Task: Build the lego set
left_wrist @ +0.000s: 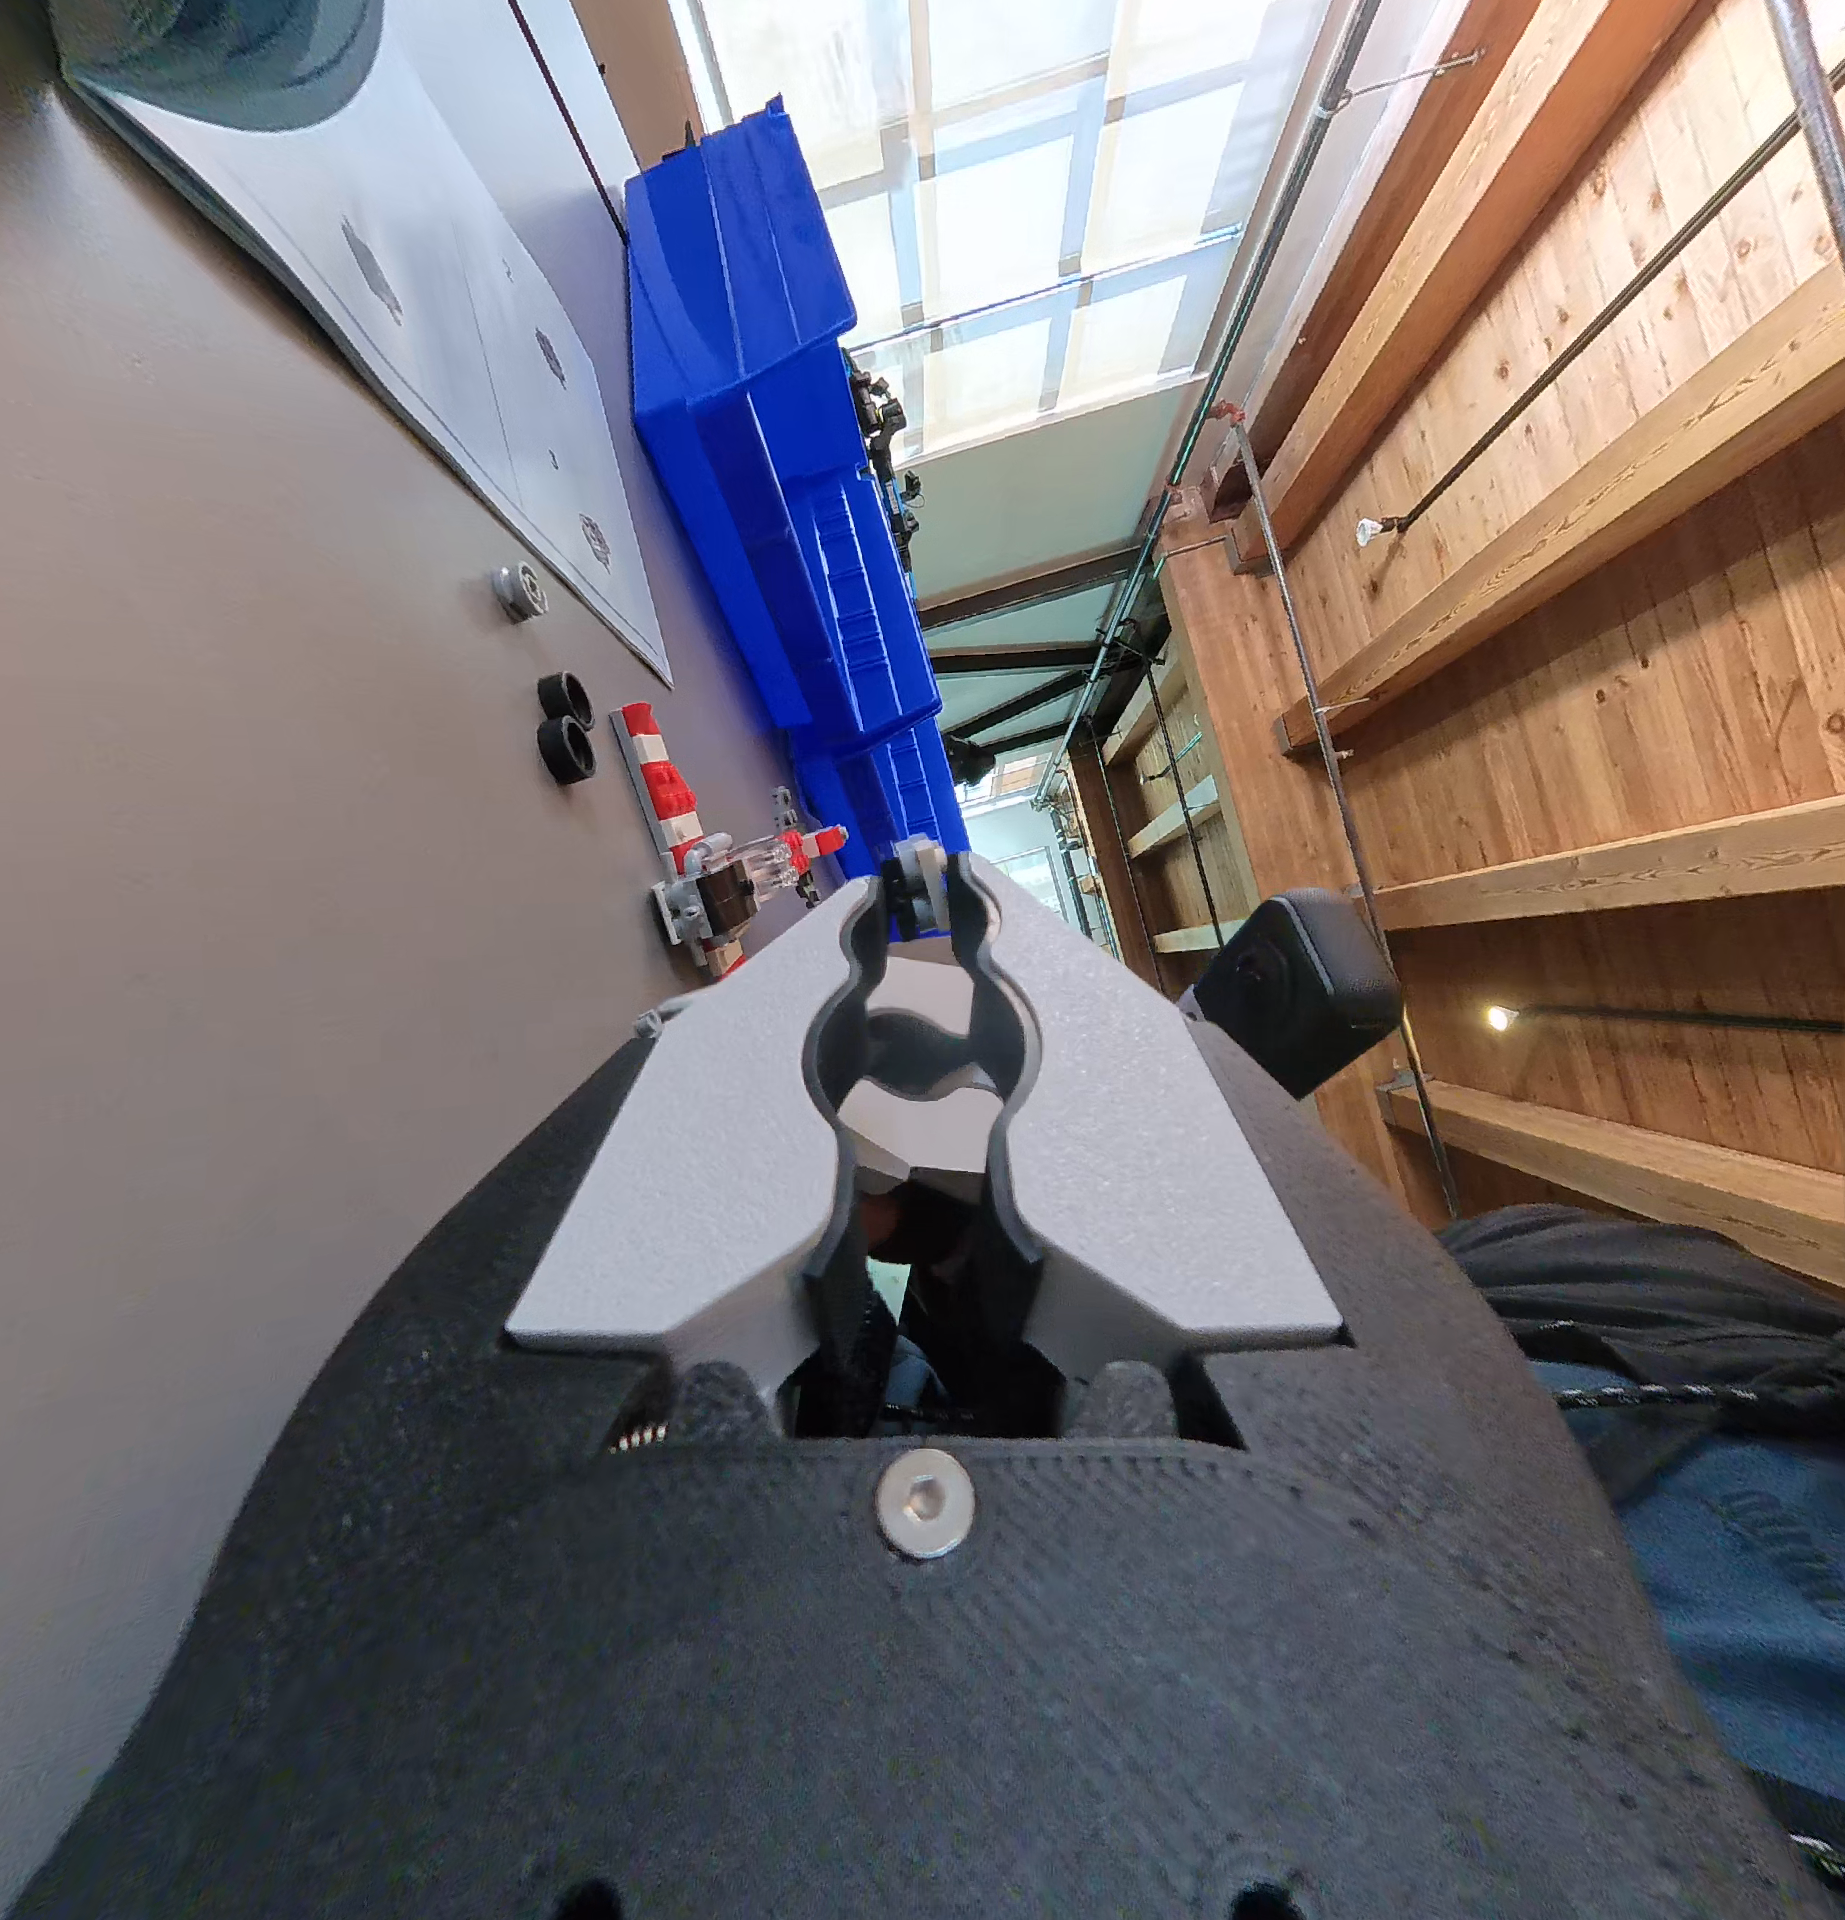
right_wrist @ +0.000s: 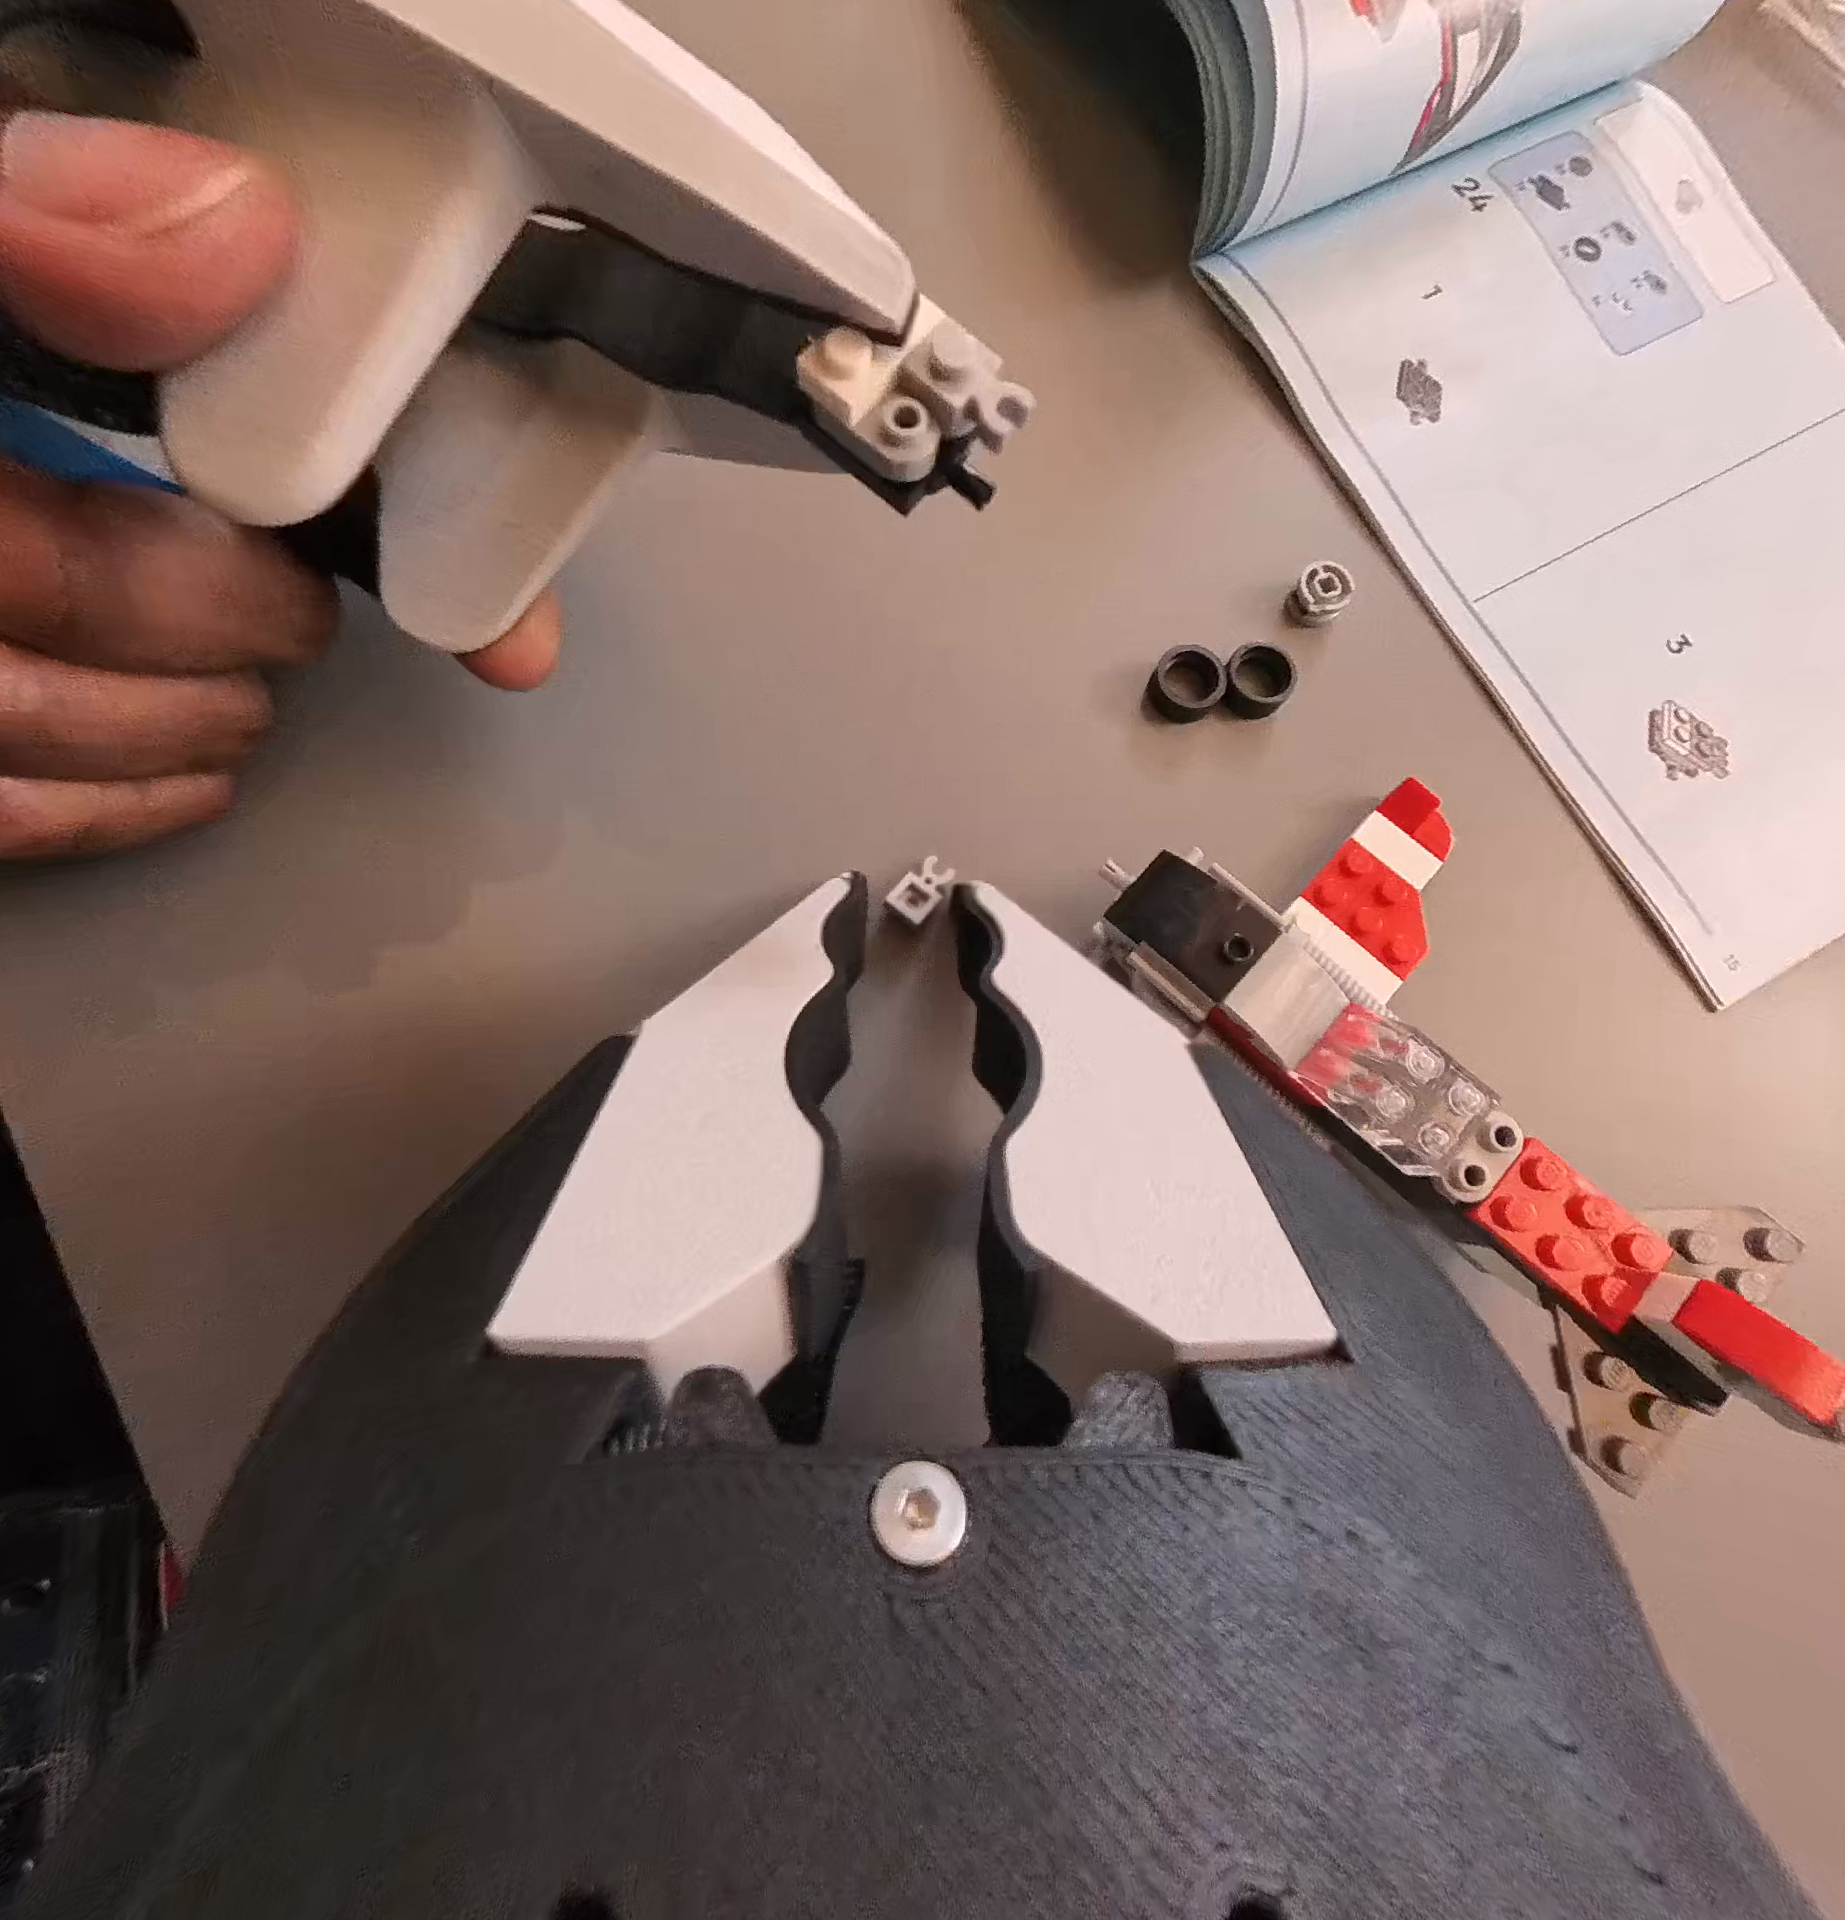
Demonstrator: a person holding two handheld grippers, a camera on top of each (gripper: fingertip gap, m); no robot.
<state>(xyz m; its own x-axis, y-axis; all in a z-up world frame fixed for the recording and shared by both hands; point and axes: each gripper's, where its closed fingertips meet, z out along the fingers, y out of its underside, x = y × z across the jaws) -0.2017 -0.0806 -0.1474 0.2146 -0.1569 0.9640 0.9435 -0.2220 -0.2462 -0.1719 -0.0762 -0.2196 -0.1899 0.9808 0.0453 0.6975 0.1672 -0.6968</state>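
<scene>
My left gripper (left_wrist: 920, 883) is shut on a small grey and white lego assembly (left_wrist: 916, 871) and holds it above the table. It also shows in the right wrist view (right_wrist: 902, 410), held by a hand at the upper left, with the assembly (right_wrist: 902, 400) at its tips. My right gripper (right_wrist: 910, 891) is narrowly open, low over the table. A tiny grey clip piece (right_wrist: 916, 898) sits between its tips, with a small gap on the left side. The red, white and black lego plane (right_wrist: 1365, 914) lies just right of it and also shows in the left wrist view (left_wrist: 731, 883).
Two black tyres (right_wrist: 1219, 681) and a round grey piece (right_wrist: 1321, 594) lie between the plane and the open instruction booklet (right_wrist: 1583, 468). Blue bins (left_wrist: 752, 436) stand at the table's far side. A person's fingers (right_wrist: 97, 665) rest on the table at the left.
</scene>
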